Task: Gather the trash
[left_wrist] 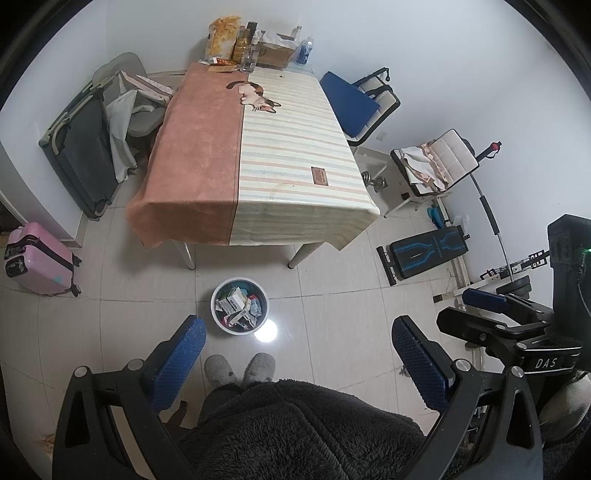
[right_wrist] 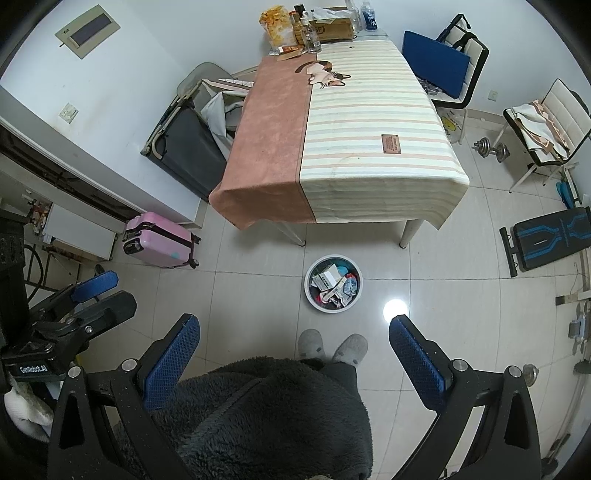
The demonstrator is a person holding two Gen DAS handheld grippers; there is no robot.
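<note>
Both tools hang high above the pale tiled floor (left_wrist: 332, 295), well apart from everything: the left tool (left_wrist: 299, 345) has its blue-padded fingers spread wide with nothing between them, and the right tool (right_wrist: 293, 343) is just as wide and just as empty. The round white waste bin (left_wrist: 239, 312) stands on the floor just in front of the near edge of the table (left_wrist: 258, 155), between its two near legs and the wearer's grey fluffy slippers (left_wrist: 240, 369). It is packed close to its rim with white cartons, crumpled wrappers and bits of blue and red packaging, some pieces standing on end. The near and middle parts of the pink-and-striped tablecloth look bare; what remains is crowded along the far edge: a yellow crinkled snack bag (left_wrist: 223, 35), a brown cardboard box (left_wrist: 275, 51), clear glass bottles (left_wrist: 248, 59) and a blue-labelled plastic bottle (left_wrist: 304, 50). From here the chief risk, as I judge it, is overfilling: anything more dropped on that heap could slide off onto the tiles, and a light bin may tip if a tool knocks its rim. Reaching the far edge also means leaning across the whole table, where a wide tool could topple the bottles while going for a wrapper. Sorting true trash from things worth keeping in that cluster looks uncertain too.
</note>
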